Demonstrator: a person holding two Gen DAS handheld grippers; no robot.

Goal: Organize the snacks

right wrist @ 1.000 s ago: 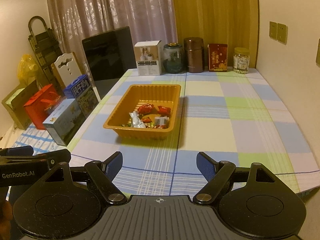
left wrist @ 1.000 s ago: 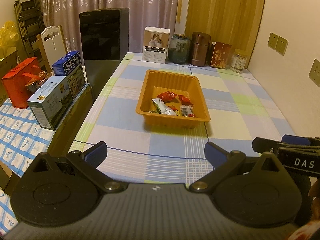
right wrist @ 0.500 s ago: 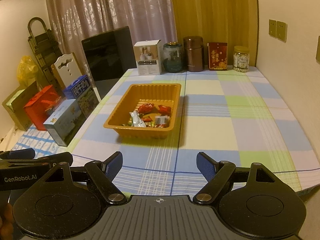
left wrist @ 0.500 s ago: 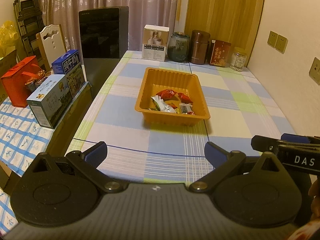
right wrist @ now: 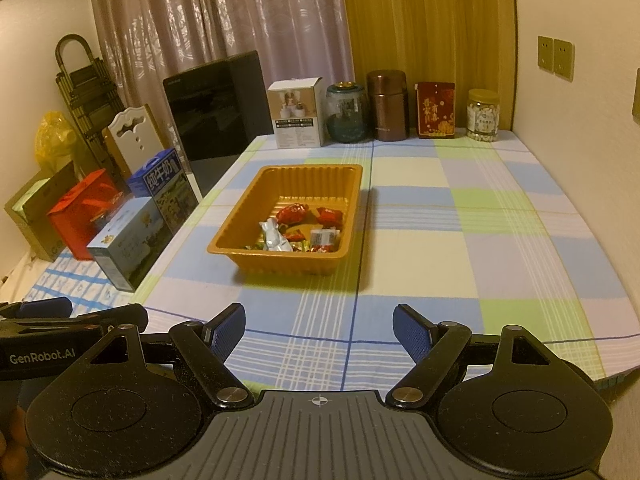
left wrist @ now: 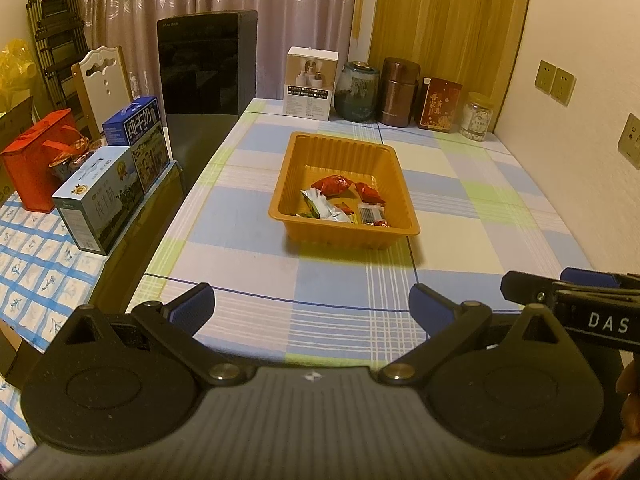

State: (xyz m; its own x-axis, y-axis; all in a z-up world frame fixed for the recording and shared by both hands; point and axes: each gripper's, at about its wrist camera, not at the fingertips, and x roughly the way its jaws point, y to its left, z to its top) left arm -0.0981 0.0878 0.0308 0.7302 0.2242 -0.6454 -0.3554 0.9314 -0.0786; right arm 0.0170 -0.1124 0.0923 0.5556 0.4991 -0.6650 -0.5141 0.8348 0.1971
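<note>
An orange plastic tray [left wrist: 312, 152] [right wrist: 244, 216] rests mid-table on the checked cloth. Several wrapped snacks lie at its near end: red packets [left wrist: 332, 184] [right wrist: 292, 213], a silver packet [left wrist: 320, 206] [right wrist: 274, 238] and small candies. My left gripper [left wrist: 312, 308] is open, nothing between its blue pads, over the near table edge well short of the tray. My right gripper [right wrist: 318, 330] is also open and empty, held level with it to the right. Each gripper shows at the other view's edge: the right gripper [left wrist: 576, 300], the left gripper [right wrist: 72, 320].
Along the far edge stand a white box [left wrist: 312, 82], a dark jar [left wrist: 357, 90], a brown canister [left wrist: 400, 92], a red box [left wrist: 440, 105] and a glass jar [left wrist: 478, 117]. A black appliance [left wrist: 206, 66] and milk cartons [left wrist: 100, 200] sit left. A wall runs along the right.
Both views have drifted very slightly; the tray and snacks have not moved, and both grippers stay open.
</note>
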